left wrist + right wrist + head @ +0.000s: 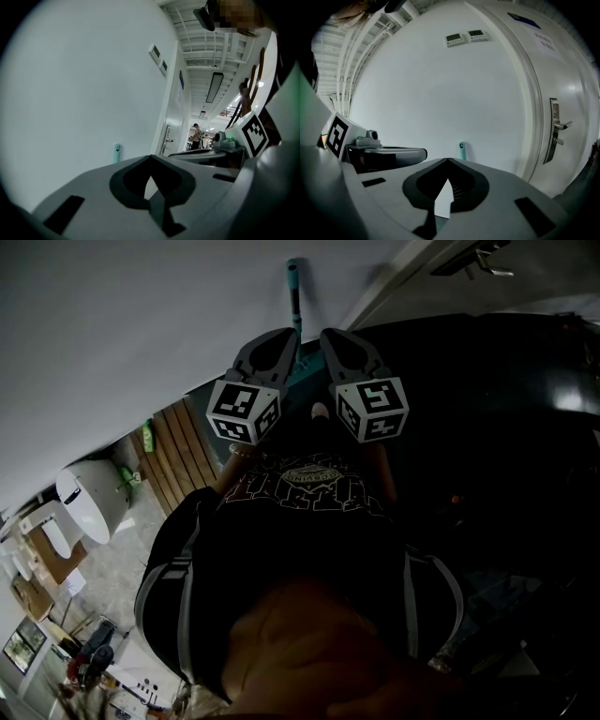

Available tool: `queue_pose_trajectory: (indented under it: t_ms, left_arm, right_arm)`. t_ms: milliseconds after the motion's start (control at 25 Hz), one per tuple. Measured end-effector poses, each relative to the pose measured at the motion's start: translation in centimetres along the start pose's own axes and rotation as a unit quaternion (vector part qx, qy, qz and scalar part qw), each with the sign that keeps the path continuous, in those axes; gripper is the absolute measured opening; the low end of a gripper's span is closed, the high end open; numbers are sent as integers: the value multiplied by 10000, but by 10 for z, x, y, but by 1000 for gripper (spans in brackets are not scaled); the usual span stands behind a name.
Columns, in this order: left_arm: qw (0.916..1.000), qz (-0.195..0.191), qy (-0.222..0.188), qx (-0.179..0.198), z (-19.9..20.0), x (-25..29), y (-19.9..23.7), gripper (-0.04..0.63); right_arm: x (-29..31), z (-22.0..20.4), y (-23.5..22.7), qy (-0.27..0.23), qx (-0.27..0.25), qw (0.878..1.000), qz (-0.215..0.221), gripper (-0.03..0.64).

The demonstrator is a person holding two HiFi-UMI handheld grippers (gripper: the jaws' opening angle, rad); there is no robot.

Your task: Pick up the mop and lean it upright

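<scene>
The mop's teal handle [294, 296] stands upright against the white wall, its top end above and between my two grippers. In the left gripper view the handle's tip [116, 153] shows just beyond the jaws, to their left; in the right gripper view the tip [462, 150] sits slightly right of the jaws. My left gripper [287, 336] [151, 156] is shut with nothing in it. My right gripper [330, 336] [448, 160] is also shut and empty. Both are raised side by side close to the wall. The mop's head is hidden behind the grippers and my body.
A white door with a lever handle [557, 125] is right of the mop, and two wall control panels [464, 37] hang above. A corridor with people [196, 136] runs off to the right. Wooden slats [178, 460] and a white bin [89, 498] lie at the left.
</scene>
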State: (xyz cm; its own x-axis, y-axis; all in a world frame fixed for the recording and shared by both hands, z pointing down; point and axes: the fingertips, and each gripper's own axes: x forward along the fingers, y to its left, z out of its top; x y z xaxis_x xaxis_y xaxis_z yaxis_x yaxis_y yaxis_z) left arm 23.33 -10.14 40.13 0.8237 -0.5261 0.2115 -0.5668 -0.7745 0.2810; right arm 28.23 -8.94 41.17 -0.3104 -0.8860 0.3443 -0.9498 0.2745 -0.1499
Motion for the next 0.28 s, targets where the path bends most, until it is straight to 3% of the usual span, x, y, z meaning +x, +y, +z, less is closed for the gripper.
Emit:
queue_pose_trajectory:
  t_ms: [280]
  left_arm:
    - [10000,-2,26,0,-1,4,1,46]
  right_arm:
    - [1,-2,-4,11,21,10000,3,20]
